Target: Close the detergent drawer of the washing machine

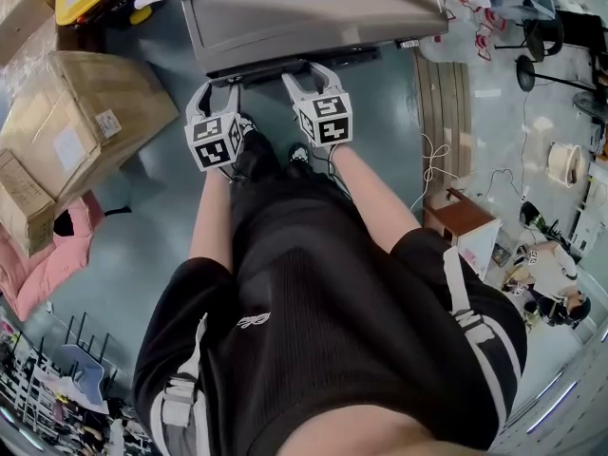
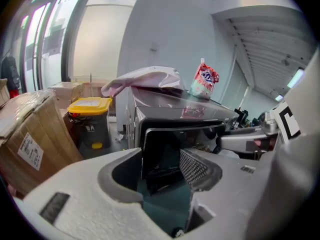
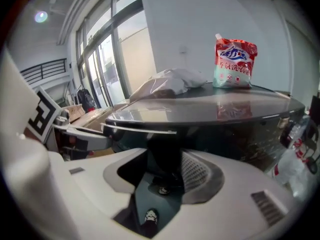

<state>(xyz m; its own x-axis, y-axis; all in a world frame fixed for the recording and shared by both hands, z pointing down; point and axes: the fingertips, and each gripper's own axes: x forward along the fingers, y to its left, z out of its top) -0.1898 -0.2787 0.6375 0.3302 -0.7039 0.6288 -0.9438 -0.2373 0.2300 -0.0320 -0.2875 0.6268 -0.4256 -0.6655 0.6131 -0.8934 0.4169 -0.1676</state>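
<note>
The grey washing machine (image 1: 313, 12) stands right in front of me, and its dark detergent drawer (image 1: 275, 66) juts from the front edge. My left gripper (image 1: 220, 85) is at the drawer's left end and my right gripper (image 1: 309, 72) near its middle. In the left gripper view the drawer's black front (image 2: 162, 149) shows in the gap of the left gripper (image 2: 160, 169), just past the tips, with the jaws apart. In the right gripper view a dark part of the drawer (image 3: 165, 156) stands between the spread jaws of the right gripper (image 3: 162, 171), with a gap beside it.
A red and white detergent bag (image 3: 235, 61) and a white cloth (image 3: 167, 84) lie on the machine's top. A large cardboard box (image 1: 71, 131) and a yellow-lidded bin (image 2: 90, 119) stand to the left. Cables and a small wooden table (image 1: 461, 218) are on the right.
</note>
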